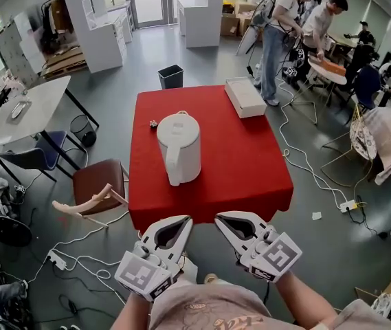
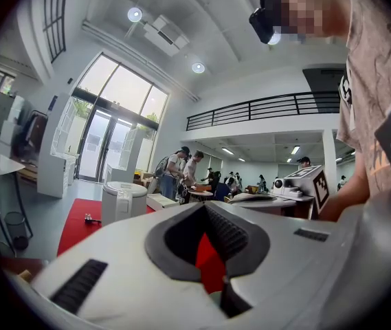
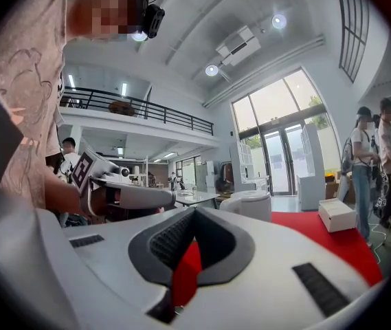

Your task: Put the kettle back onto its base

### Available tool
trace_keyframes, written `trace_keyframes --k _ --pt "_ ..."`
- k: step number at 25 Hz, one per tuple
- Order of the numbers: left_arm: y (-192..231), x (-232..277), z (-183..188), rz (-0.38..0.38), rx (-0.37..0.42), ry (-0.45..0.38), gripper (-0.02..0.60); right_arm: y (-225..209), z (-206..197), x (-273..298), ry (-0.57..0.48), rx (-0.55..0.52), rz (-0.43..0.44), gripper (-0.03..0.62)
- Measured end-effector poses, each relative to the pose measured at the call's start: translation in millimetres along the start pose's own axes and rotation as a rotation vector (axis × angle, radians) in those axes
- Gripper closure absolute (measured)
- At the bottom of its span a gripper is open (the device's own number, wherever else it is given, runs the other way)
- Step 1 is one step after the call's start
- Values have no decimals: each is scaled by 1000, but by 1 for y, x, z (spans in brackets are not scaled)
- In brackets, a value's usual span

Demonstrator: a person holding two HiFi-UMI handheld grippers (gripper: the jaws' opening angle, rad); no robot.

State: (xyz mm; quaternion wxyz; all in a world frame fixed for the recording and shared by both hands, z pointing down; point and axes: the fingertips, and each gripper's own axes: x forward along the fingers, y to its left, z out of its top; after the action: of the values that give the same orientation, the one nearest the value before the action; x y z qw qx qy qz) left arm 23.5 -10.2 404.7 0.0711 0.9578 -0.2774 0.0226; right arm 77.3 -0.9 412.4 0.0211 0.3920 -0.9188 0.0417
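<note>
A white kettle (image 1: 179, 146) stands upright near the middle of the red table (image 1: 250, 163), its handle towards me. I cannot tell whether a base lies under it. Both grippers hang side by side just off the table's near edge, pointing level at the kettle. My left gripper (image 1: 187, 219) is shut with nothing in it, and so is my right gripper (image 1: 218, 218). In the left gripper view the kettle (image 2: 123, 201) shows far ahead, left of the jaw tips (image 2: 205, 205). In the right gripper view the kettle (image 3: 251, 205) lies ahead, right of the tips (image 3: 195, 210).
A flat white box (image 1: 244, 96) lies at the table's far right corner, and a small dark object (image 1: 153, 124) lies left of the kettle. A brown chair (image 1: 97, 183) stands left of the table. Cables trail over the floor. People work at the far right.
</note>
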Motion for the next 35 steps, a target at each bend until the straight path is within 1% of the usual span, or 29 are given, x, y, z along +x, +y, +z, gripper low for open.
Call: trace_keyframes --k 3,5,10,13,17,21,29,35 --pt "-19 -8 0 8 -4 -4 592 13 5 -12 -17 -14 20 591" --pt "-27 -16 -1 21 -9 -8 592 22 8 -16 -20 -24 30 591" --pt "-42 -25 0 20 -4 -4 592 39 6 -25 -19 -18 47 592" --pt "-42 -33 5 23 0 -12 592 47 8 -25 -22 -23 48 592" --pt "-37 -45 11 7 25 -32 592 54 13 -19 -40 -21 28 591" --pt "-34 -53 11 -10 29 -35 592 64 16 -14 -51 -24 15 592" --pt "-34 -68 13 -27 34 -41 592 88 19 -3 -37 -52 68 592" --pt "-35 -78 14 -25 30 -51 592 97 19 0 -37 -76 61 591"
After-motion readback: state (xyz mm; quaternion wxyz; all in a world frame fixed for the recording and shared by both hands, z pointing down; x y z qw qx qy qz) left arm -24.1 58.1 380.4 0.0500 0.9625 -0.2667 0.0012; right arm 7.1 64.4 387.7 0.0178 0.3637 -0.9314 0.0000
